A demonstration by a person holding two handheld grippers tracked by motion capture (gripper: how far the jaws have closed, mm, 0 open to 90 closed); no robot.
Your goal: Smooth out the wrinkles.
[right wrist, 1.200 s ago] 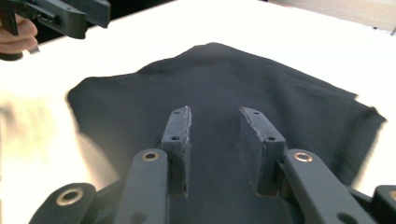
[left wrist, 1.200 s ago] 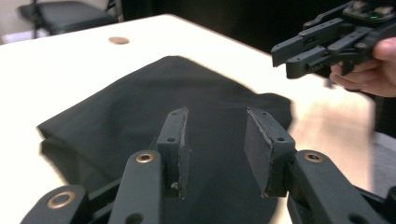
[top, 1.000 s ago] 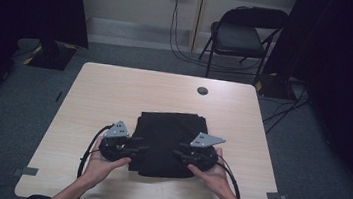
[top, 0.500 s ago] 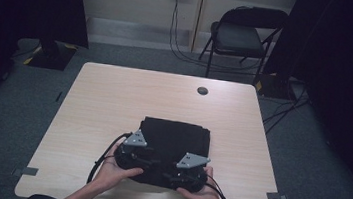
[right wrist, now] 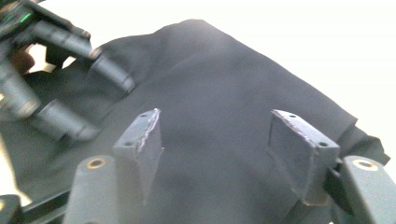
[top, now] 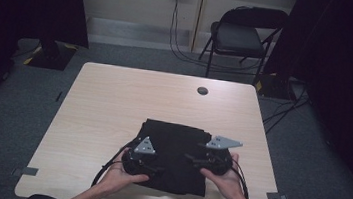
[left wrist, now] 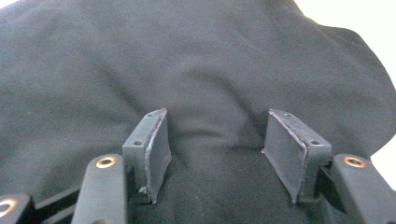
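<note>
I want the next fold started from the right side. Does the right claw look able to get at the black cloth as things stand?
Probably yes. The right claw hangs just above the black cloth, its jaws having just opened with nothing between them, and the left claw sits off to the side, out of its way.

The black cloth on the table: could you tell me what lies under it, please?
The black cloth lies folded on the light wooden table. Bare tabletop shows all around it. The cloth covers whatever might lie beneath, so that cannot be seen.
</note>
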